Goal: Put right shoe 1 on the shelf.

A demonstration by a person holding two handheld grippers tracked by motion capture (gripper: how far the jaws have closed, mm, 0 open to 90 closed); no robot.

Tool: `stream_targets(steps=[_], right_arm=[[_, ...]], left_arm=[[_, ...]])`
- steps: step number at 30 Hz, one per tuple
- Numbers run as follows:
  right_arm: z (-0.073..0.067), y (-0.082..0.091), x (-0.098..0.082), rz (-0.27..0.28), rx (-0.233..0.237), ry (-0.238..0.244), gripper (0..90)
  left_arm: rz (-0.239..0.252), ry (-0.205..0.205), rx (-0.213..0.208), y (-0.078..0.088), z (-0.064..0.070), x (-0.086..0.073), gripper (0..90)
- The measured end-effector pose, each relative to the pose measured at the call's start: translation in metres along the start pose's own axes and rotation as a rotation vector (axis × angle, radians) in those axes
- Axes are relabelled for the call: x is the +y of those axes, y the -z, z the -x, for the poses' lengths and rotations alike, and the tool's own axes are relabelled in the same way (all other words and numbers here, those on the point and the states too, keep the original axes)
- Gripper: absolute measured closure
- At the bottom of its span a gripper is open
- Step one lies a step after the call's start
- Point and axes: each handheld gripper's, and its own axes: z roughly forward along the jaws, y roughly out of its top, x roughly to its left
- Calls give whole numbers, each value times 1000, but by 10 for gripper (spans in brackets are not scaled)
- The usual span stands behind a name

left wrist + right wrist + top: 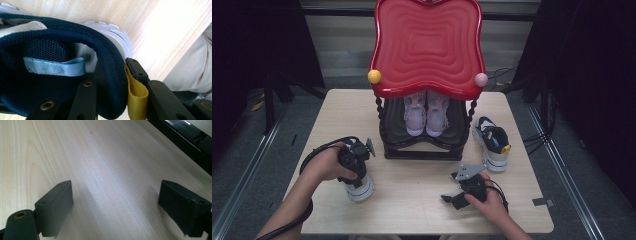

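Tongs [117, 82] in our left hand are pinching the padded heel collar of the navy sneaker [62, 50], one jaw inside the shoe and the other outside against the yellow pull tab [136, 96]. In the high view that sneaker [359, 187] stands on its white sole at the near left of the worktop [412, 185], under our left hand. We judge the step to be the pick-up: the grip looks set and the lift has not begun.

Our right tongs [455, 196] lie low over the near right of the worktop, jaws spread wide with bare wood [107, 170] between them.

Next, we would raise the sneaker straight up and carry it toward the black shoe rack [422, 147] under the red tray top [427, 45], where a pale pink pair [426, 115] already sits. Its mate, the second navy sneaker [492, 142], stands just right of the rack.

Room is good in the middle of the worktop. The near edge is close to the held shoe, and the rack's twisted post [381, 117] and the low red rim call for a flat, low entry.
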Motion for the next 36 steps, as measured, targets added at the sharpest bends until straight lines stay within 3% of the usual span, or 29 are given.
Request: stream_targets(steps=[7, 10, 14, 17, 22, 30, 31, 33, 36], right_arm=[[0, 0, 0, 0, 0, 0, 118], [0, 0, 0, 0, 0, 0, 117], [0, 0, 0, 0, 0, 0, 117], [0, 0, 0, 0, 0, 0, 117], [0, 0, 0, -2, 1, -3, 117], [0, 0, 0, -2, 1, -3, 117], [0, 0, 0, 0, 0, 0, 117], [0, 0, 0, 0, 0, 0, 117], [0, 0, 0, 0, 0, 0, 117]], left_arm=[[12, 0, 1, 1, 1, 1, 720], [39, 16, 1, 0, 3, 0, 720], [26, -8, 9, 0, 2, -1, 718], [59, 14, 8, -1, 3, -3, 715], [69, 10, 4, -1, 2, -4, 715], [36, -24, 20, 0, 3, -4, 720], [48, -10, 15, 0, 4, -4, 721], [26, -25, 18, 2, 4, -4, 723], [33, -15, 17, 5, 5, -5, 724]])
